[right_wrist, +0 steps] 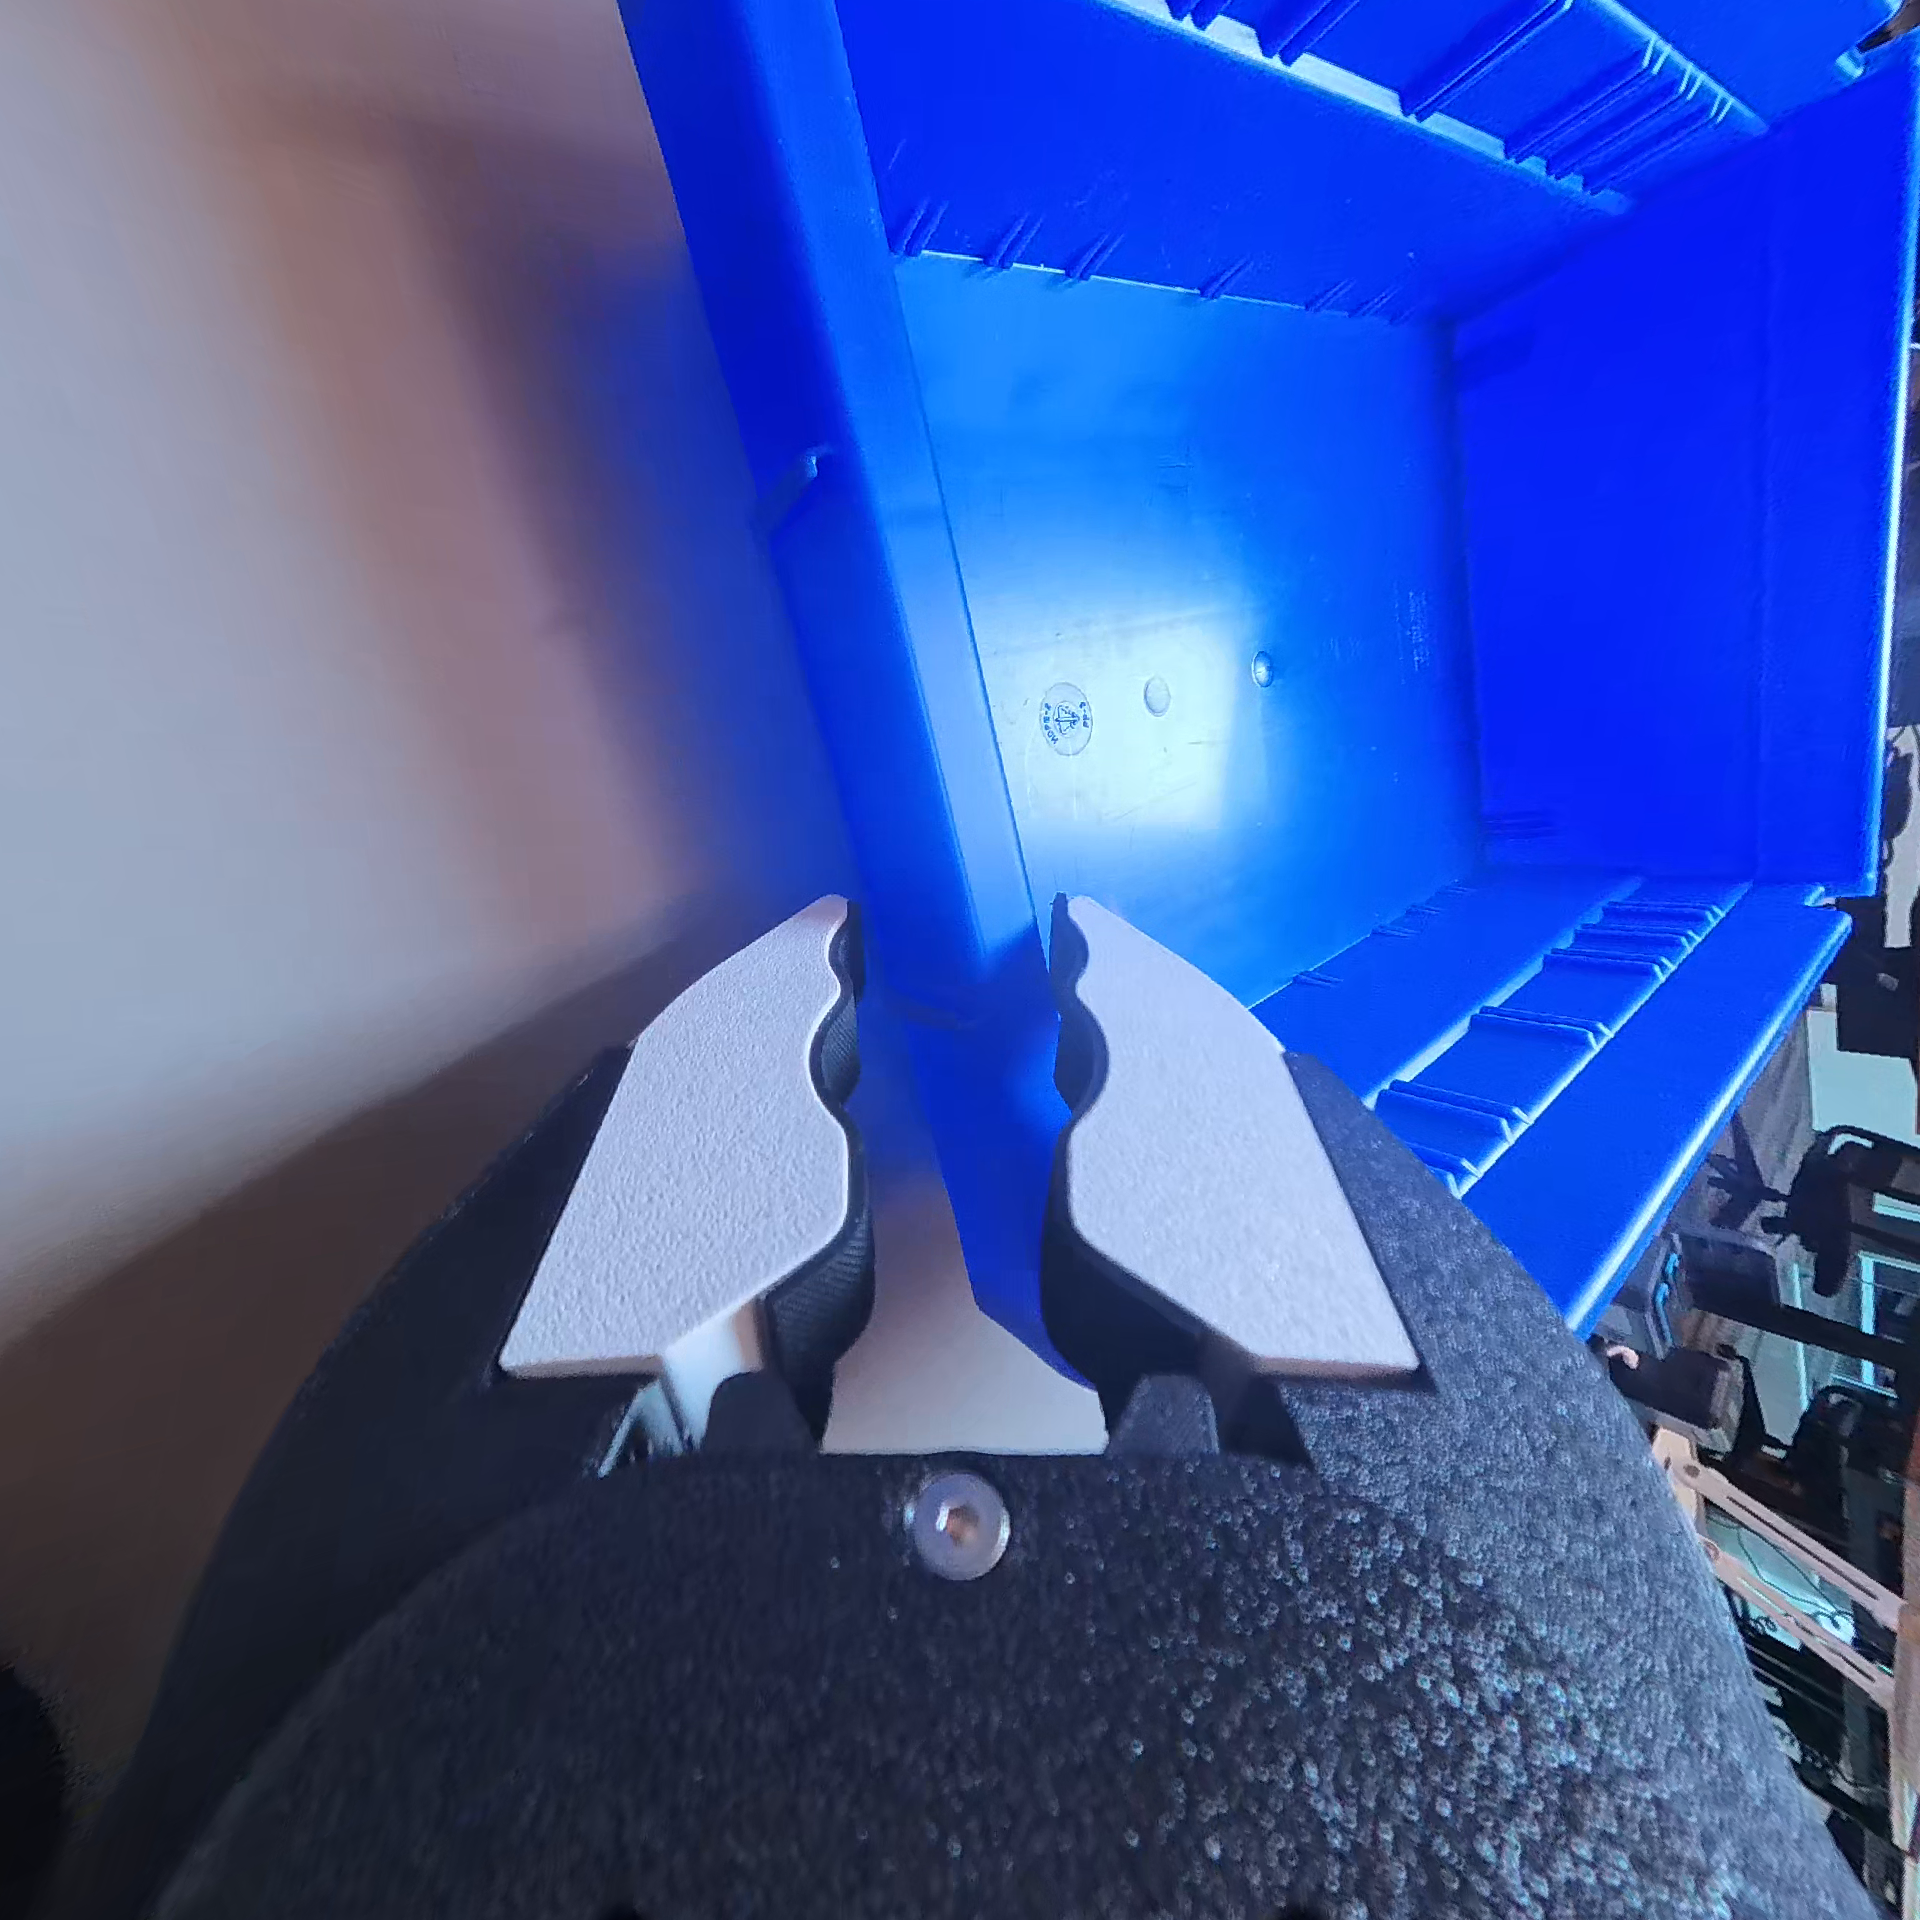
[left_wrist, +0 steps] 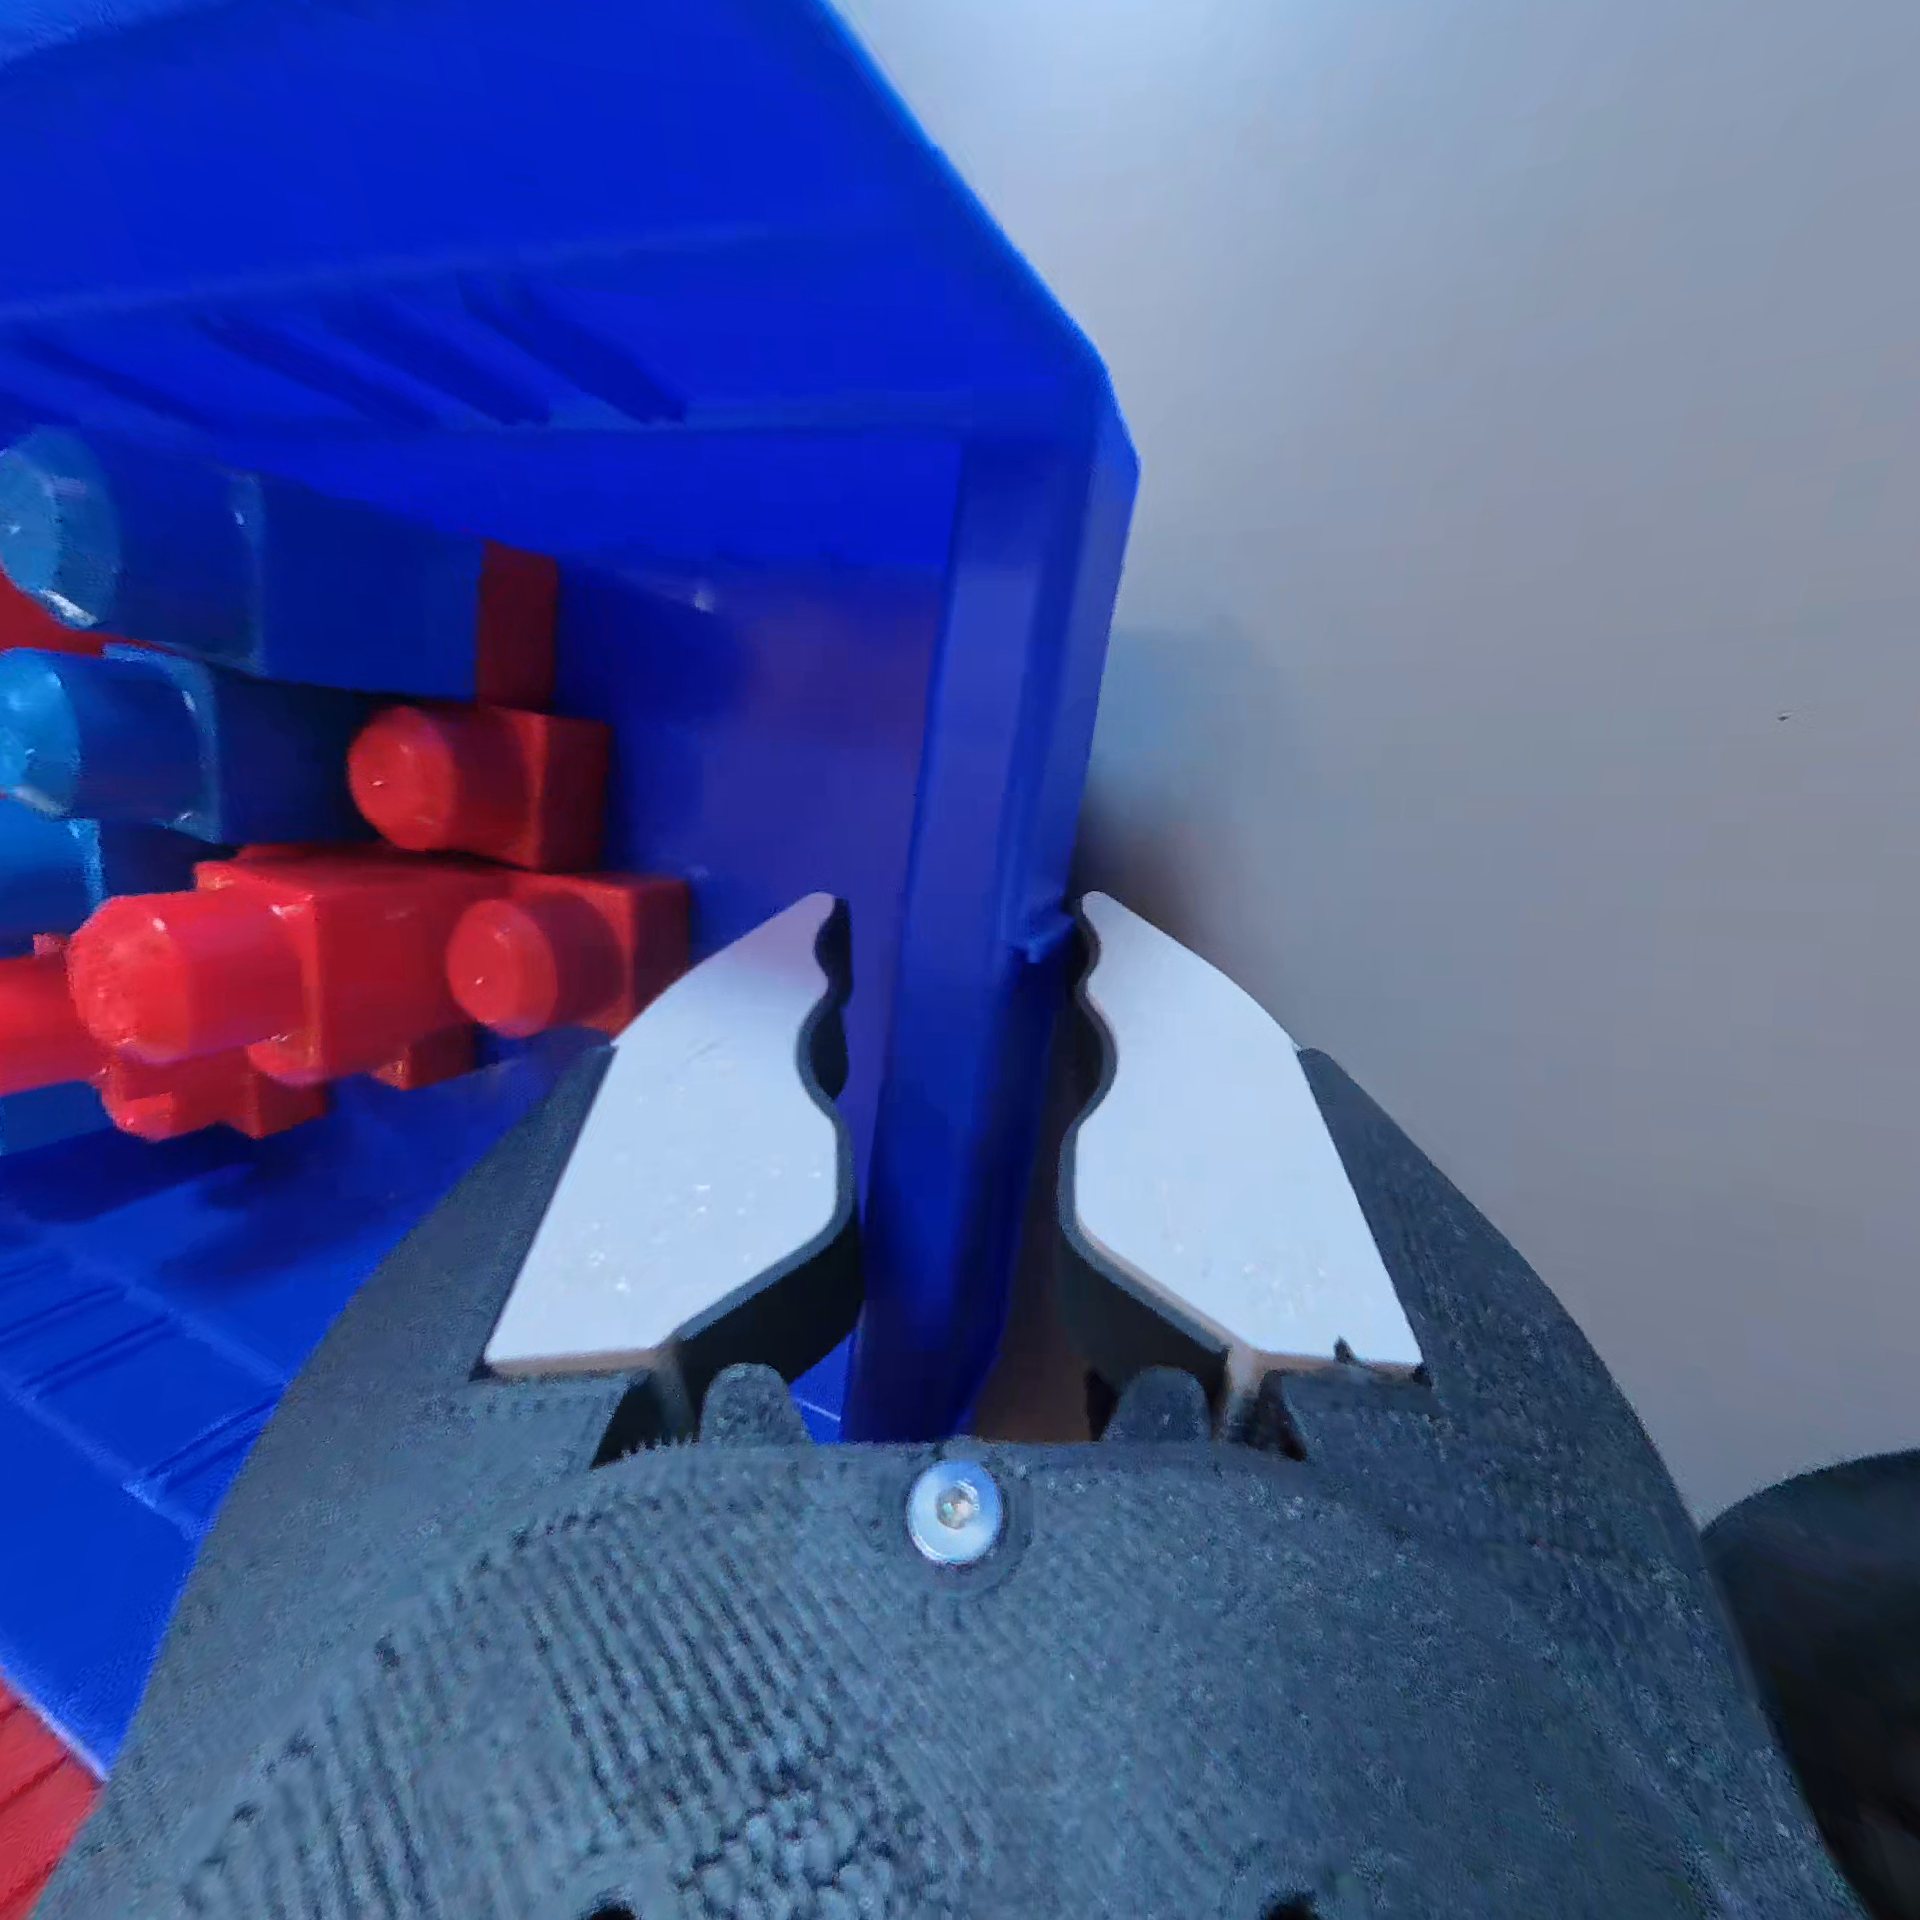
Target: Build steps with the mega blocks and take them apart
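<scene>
A blue plastic bin (left_wrist: 987,675) holds several red mega blocks (left_wrist: 416,956) and blue mega blocks (left_wrist: 260,623), piled against its inner face at the left of the left wrist view. My left gripper (left_wrist: 958,914) is shut on the bin's side wall, one finger inside and one outside. In the right wrist view my right gripper (right_wrist: 948,914) is shut on a blue bin wall (right_wrist: 894,623) the same way. The bin floor (right_wrist: 1195,623) seen there is bare; no blocks show in that view.
A pale plain surface (left_wrist: 1507,520) fills the right of the left wrist view and the left of the right wrist view (right_wrist: 312,520). A red ribbed object (left_wrist: 42,1766) shows at the lower left edge. Dark equipment (right_wrist: 1849,1247) stands beyond the bin's rim. The left gripper's tips are roughly 45 cm from the right gripper's.
</scene>
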Motion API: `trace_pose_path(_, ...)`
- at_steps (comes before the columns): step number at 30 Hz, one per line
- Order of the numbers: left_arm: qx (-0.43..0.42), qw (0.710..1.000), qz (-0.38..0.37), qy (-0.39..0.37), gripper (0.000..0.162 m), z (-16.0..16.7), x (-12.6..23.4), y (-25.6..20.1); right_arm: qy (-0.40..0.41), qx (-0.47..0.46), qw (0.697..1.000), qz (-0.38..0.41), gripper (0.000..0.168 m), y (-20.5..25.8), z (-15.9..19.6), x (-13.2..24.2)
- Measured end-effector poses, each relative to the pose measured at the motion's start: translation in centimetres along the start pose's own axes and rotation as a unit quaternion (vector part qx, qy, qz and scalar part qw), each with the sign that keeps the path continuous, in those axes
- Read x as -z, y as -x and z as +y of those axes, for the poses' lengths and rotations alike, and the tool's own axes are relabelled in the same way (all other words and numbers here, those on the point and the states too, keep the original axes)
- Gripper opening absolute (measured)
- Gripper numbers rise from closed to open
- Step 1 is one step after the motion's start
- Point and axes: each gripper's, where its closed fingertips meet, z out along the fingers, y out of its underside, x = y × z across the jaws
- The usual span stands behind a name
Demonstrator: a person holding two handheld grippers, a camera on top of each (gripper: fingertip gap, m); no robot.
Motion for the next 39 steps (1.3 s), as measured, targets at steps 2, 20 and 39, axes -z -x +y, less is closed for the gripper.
trace_pose_path(2,-0.004,1.0,-0.003,-0.009,0.033,-0.2,-0.2,-0.1,0.001,0.0,1.0,-0.003,0.035,-0.4,0.1,-0.3)
trace_pose_path(20,0.061,0.996,-0.051,-0.027,0.034,-0.6,-1.9,3.8,-0.004,0.009,0.999,0.032,0.036,-2.3,0.0,-1.8)
trace_pose_path(39,0.099,0.992,-0.08,-0.017,0.035,-0.3,-3.0,6.6,-0.03,-0.103,0.99,-0.094,0.037,-3.7,-0.4,-2.2)
